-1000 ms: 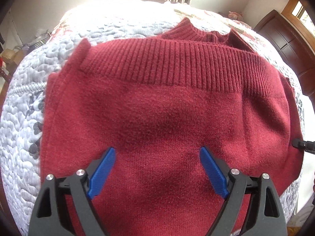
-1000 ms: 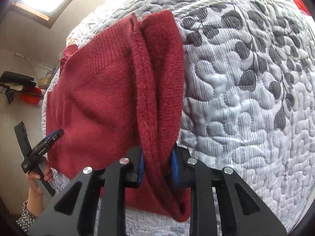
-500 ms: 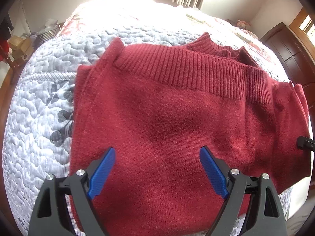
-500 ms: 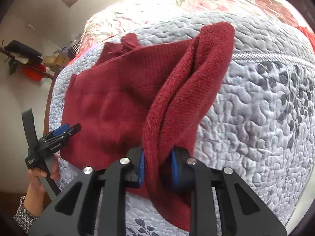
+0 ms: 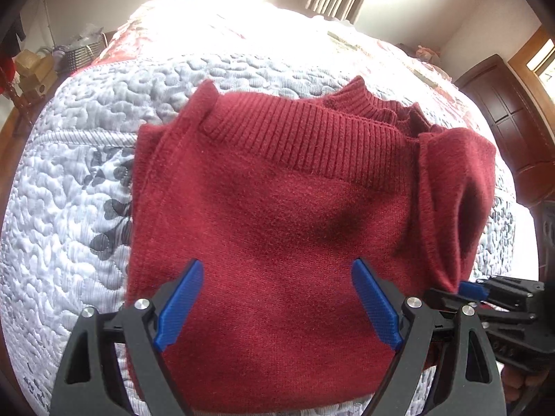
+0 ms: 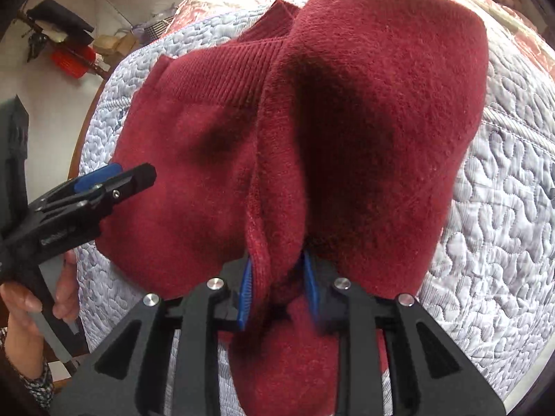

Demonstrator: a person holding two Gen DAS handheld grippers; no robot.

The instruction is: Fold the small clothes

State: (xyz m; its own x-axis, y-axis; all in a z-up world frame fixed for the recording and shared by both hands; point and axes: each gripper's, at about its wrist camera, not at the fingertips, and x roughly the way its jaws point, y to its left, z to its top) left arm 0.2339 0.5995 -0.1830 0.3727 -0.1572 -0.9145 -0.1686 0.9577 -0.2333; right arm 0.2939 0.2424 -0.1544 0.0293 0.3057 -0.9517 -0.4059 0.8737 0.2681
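Right gripper [image 6: 279, 289]: blue pads pinched tight on a raised fold of the red sweater [image 5: 277, 225], lifted off the bed. Fold stands up along the sweater's right edge. Left gripper [image 5: 277, 298]: jaws spread wide, holding nothing, hovering above the sweater's near half. Sweater lies folded on the white quilt [image 5: 69, 208], ribbed hem band across the far side, collar beyond it. Bare quilt to the left, right and far side. Dark wooden furniture [image 5: 503, 121] off the bed's right.

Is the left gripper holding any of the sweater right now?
No, the left gripper has its jaws spread wide over the red sweater, with no fabric between them.
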